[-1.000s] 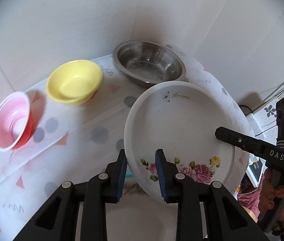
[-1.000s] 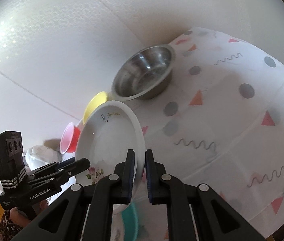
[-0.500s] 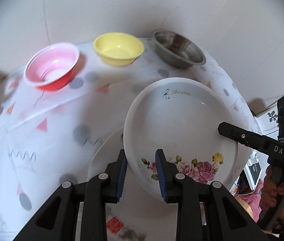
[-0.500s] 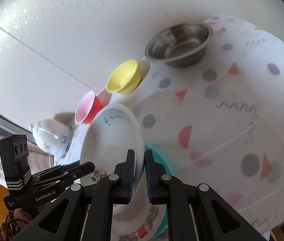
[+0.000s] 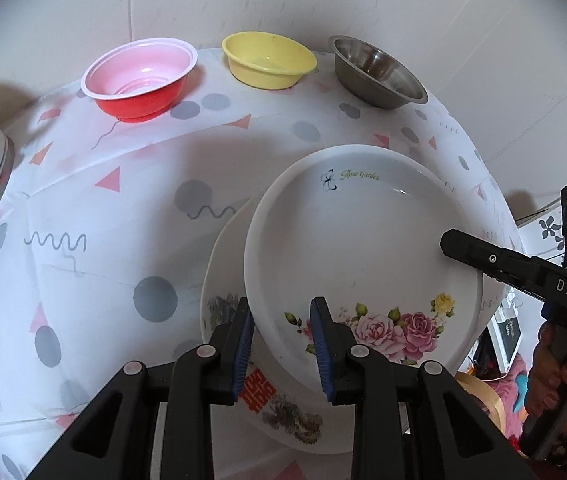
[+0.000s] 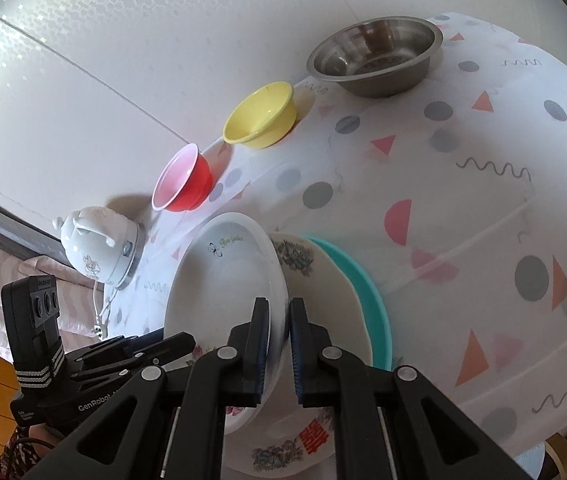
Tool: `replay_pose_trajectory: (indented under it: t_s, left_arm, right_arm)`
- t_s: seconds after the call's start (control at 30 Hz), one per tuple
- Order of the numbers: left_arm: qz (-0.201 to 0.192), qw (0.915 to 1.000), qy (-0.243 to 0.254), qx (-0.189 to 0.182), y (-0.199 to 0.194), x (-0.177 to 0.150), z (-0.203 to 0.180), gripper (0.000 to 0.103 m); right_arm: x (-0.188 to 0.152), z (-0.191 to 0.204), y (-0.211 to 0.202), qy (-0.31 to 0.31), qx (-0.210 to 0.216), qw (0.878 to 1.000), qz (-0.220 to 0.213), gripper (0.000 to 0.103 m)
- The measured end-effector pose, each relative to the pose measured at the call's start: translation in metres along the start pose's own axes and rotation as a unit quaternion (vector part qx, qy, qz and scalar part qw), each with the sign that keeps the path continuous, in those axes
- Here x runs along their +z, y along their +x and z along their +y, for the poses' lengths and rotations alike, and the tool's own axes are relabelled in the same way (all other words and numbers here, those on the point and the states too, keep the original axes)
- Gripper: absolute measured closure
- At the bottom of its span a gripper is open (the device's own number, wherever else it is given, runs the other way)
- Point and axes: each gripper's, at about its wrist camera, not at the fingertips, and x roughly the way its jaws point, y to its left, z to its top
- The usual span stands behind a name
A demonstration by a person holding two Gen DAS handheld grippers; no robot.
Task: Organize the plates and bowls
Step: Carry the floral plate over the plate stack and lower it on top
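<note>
I hold a white deep plate with pink roses (image 5: 363,248) (image 6: 223,280) tilted above the table, gripped by both tools. My left gripper (image 5: 281,332) is shut on its near rim, one pad outside and one inside. My right gripper (image 6: 279,336) is shut on the rim at the opposite side and shows in the left wrist view as a black finger (image 5: 467,252) across the plate's right edge. Just beneath lies a cream plate with a landscape print and a red character (image 5: 219,264) (image 6: 311,276), resting on a teal plate (image 6: 367,292).
Along the wall stand a pink-and-red bowl (image 5: 139,80), a yellow bowl (image 5: 267,60) and a steel bowl (image 5: 375,72). A white kettle (image 6: 95,244) sits at the left edge of the patterned tablecloth (image 5: 123,240). A hand (image 5: 551,364) grips the right tool.
Both grippers have carried the rose plate across the table, away from the steel bowl, and a little lower. It now hangs over the cream and teal plates, which have come into view.
</note>
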Motion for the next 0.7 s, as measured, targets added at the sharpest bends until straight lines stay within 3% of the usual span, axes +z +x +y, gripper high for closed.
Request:
replay_pose_trajectory:
  t_s: [0.7]
  left_arm:
    - [0.017, 0.9997, -0.003, 0.019, 0.003, -0.012, -0.006, 0.074]
  right_arm:
    - [-0.021, -0.009, 0.014, 0.027, -0.046, 0.998, 0.044, 0.092]
